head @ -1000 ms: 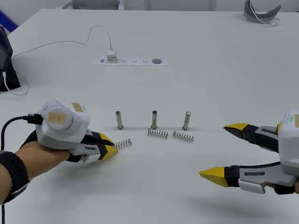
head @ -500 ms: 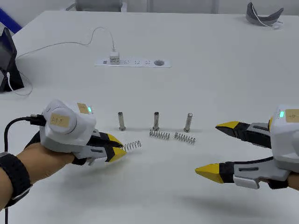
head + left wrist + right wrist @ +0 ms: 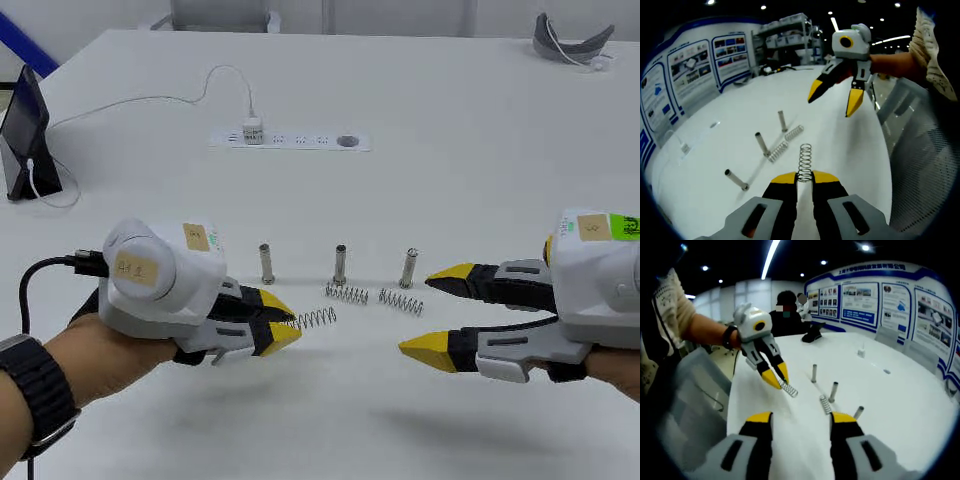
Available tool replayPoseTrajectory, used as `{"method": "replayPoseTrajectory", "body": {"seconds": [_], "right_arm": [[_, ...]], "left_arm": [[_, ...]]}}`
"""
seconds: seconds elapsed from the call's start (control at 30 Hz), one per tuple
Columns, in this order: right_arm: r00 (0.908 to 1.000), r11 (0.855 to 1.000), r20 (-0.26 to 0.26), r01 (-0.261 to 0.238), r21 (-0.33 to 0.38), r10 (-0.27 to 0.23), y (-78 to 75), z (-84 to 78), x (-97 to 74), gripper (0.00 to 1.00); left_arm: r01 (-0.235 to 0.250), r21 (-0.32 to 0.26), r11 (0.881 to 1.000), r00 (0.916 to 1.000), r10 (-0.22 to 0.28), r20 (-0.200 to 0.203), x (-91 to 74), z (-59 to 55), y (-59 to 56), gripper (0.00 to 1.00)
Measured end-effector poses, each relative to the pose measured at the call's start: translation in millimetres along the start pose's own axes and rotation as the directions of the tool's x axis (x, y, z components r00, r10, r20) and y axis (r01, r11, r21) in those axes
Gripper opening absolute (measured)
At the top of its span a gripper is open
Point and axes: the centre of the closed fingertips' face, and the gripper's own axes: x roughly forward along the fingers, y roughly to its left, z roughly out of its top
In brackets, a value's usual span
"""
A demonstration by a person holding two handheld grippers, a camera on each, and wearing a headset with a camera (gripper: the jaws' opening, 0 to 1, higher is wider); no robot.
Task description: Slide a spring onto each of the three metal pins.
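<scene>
Three short metal pins stand upright in a row on the white table: left pin (image 3: 266, 263), middle pin (image 3: 340, 264), right pin (image 3: 408, 267). Two springs lie flat in front of them, one (image 3: 347, 293) by the middle pin and one (image 3: 400, 301) by the right pin. My left gripper (image 3: 281, 321) is shut on the end of a third spring (image 3: 316, 318) (image 3: 804, 159), which sticks out past its yellow tips toward the middle pin. My right gripper (image 3: 428, 313) is open with nothing between its jaws, just right of the right pin.
A white power strip (image 3: 290, 140) with a plugged charger and white cable lies further back. A dark tablet (image 3: 25, 128) stands at the left edge. A grey headset (image 3: 570, 38) rests at the far right. A black cable (image 3: 40, 275) trails from my left gripper.
My left gripper has carried its spring rightward, closer to the pins. The right gripper has moved left and up toward the right pin, still open.
</scene>
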Motion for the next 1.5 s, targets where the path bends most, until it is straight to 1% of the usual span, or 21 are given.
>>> {"method": "replayPoseTrajectory", "body": {"seconds": [0.27,0.47,0.7,0.8,0.93,1.1,1.23,1.37,1.43,1.5], "right_arm": [[0.9977,0.998,0.017,-0.066,0.010,0.066,7.8,5.0,13.4,0.38],[0.9939,0.994,0.022,-0.108,0.013,0.108,16.0,7.7,21.5,0.33],[0.9899,0.990,0.039,-0.137,0.017,0.136,20.8,11.0,22.8,0.29],[0.9872,0.988,0.050,-0.152,0.002,0.152,24.5,13.3,21.8,0.27],[0.9857,0.987,0.050,-0.160,-0.028,0.161,28.4,14.5,21.3,0.24],[0.9854,0.983,0.035,-0.163,-0.089,0.167,32.3,12.3,21.3,0.16],[0.9853,0.980,0.032,-0.163,-0.112,0.168,32.2,11.7,21.4,0.14],[0.9862,0.980,0.029,-0.158,-0.121,0.163,30.9,9.7,21.3,0.13],[0.9866,0.981,0.029,-0.156,-0.119,0.160,30.0,9.2,21.5,0.13],[0.9870,0.981,0.025,-0.155,-0.120,0.159,29.9,8.2,22.0,0.13]], "left_arm": [[0.017,0.024,1.000,0.9995,-0.017,0.025,0.3,11.4,-9.3,0.10],[0.023,0.046,0.999,0.9984,-0.025,0.051,-1.0,23.0,-16.3,0.10],[0.038,0.070,0.997,0.9961,-0.044,0.076,-2.5,34.9,-25.9,0.10],[0.048,0.081,0.996,0.9951,-0.055,0.082,-2.3,38.5,-29.9,0.10],[0.055,0.089,0.995,0.9949,-0.063,0.080,-1.7,40.1,-32.4,0.10],[0.066,0.092,0.994,0.9942,-0.074,0.078,-1.4,42.0,-34.9,0.10],[0.075,0.095,0.993,0.9940,-0.082,0.072,-1.6,42.8,-37.3,0.10],[0.082,0.062,0.995,0.9907,-0.088,0.104,-5.1,49.7,-36.2,0.09],[0.084,0.050,0.995,0.9893,-0.089,0.116,-6.1,52.3,-36.2,0.09],[0.086,0.049,0.995,0.9887,-0.091,0.119,-6.3,53.9,-37.0,0.09]]}}
